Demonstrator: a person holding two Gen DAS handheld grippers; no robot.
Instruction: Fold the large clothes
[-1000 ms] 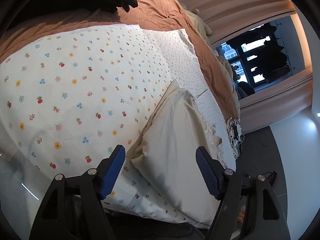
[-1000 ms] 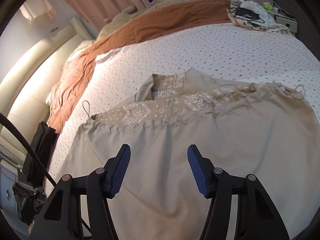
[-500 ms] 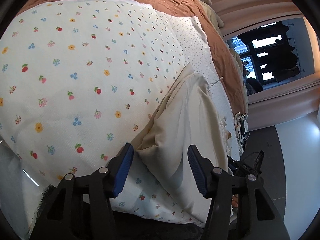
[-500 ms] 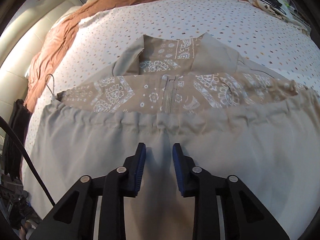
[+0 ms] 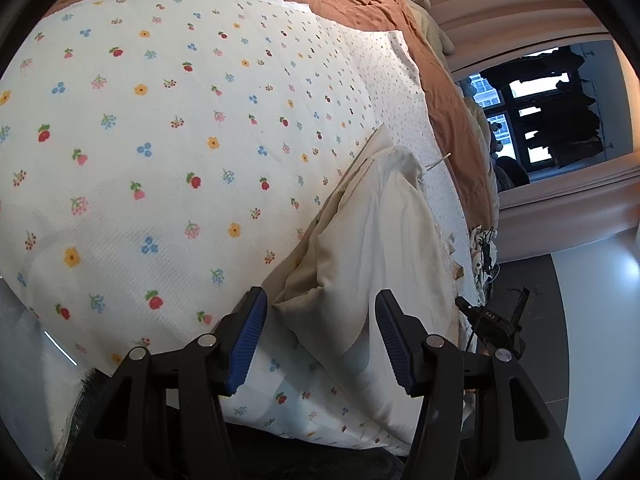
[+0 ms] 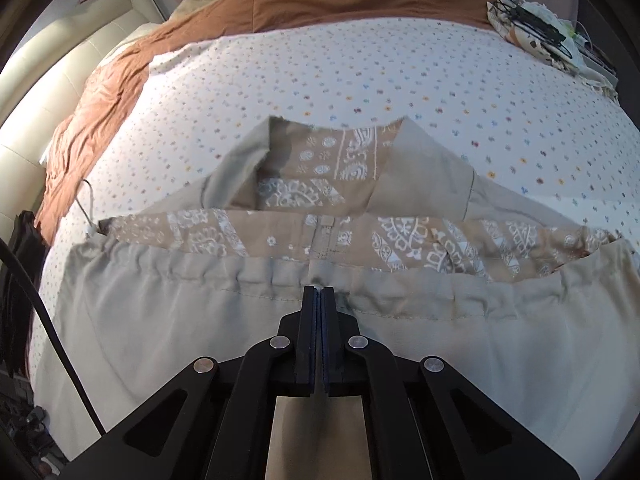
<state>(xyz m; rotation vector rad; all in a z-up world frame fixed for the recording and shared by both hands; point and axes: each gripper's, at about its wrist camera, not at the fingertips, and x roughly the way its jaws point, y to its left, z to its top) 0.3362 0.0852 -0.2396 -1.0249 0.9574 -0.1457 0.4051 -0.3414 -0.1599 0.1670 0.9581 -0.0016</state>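
A beige jacket with a brown paisley lining lies folded on the flowered bed sheet. Its gathered drawstring hem runs across the right wrist view. My right gripper is shut, with its tips at that hem; I cannot tell whether cloth is pinched. In the left wrist view the jacket shows edge-on as a cream bundle. My left gripper is open, with its blue pads either side of the bundle's near corner.
A brown blanket covers the far part of the bed. Dark clothes lie at the left bed edge. A pile with cables sits at the far right. A window and floor lie beyond the bed.
My right gripper has closed fully and moved forward to the jacket's hem. My left gripper has stayed open and come closer to the jacket's near corner.
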